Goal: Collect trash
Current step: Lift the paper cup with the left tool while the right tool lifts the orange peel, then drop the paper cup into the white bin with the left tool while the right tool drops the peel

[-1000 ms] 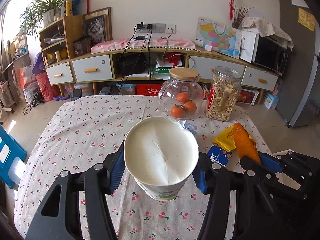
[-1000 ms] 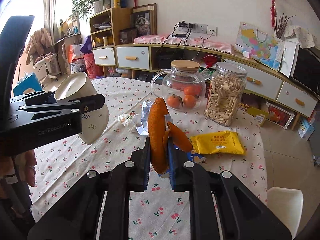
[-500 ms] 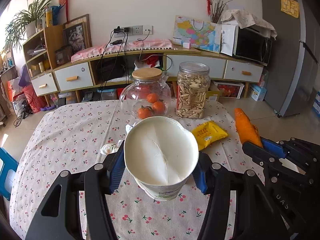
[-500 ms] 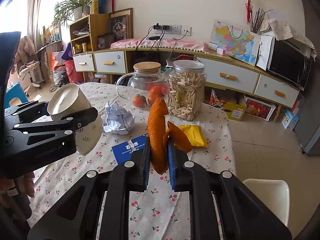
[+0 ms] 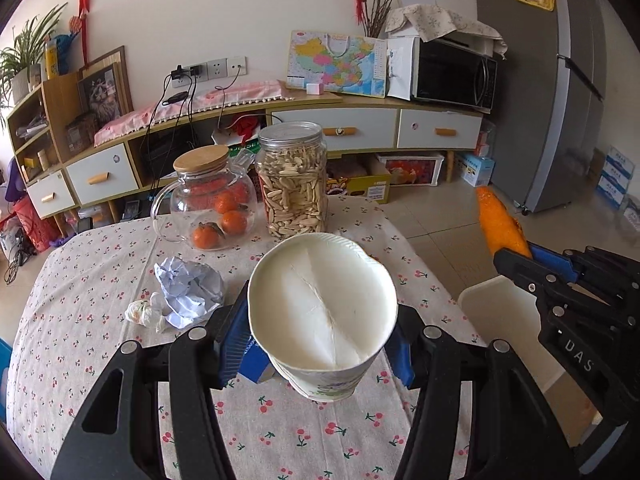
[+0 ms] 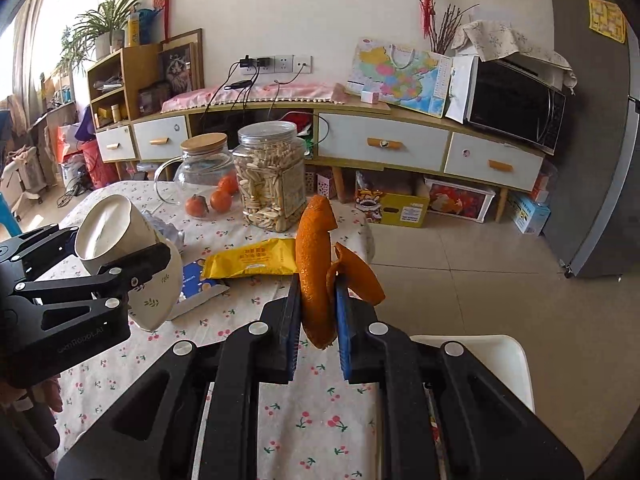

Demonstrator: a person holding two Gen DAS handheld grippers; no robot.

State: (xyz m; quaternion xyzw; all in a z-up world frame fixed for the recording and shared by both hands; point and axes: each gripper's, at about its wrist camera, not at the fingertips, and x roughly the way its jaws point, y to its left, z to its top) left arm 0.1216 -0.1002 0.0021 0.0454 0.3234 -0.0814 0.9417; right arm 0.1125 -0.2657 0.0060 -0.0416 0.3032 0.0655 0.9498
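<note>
While the left gripper's (image 5: pixel 320 344) fingers clamp the paper cup (image 5: pixel 322 316), the right gripper's (image 6: pixel 317 320) fingers pinch orange peel (image 6: pixel 316 276).

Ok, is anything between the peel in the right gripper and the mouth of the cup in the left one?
Nothing visible. The orange peel is pinched in the right gripper, the paper cup sits in the left gripper with its mouth uncovered. Between them only the yellow packet and blue card lie flat below.

Left gripper (image 5: pixel 320 340) half-spread, pads clamping cup — right gripper (image 6: pixel 318 316) pinched nearly closed on peel, both angled downward.
</note>
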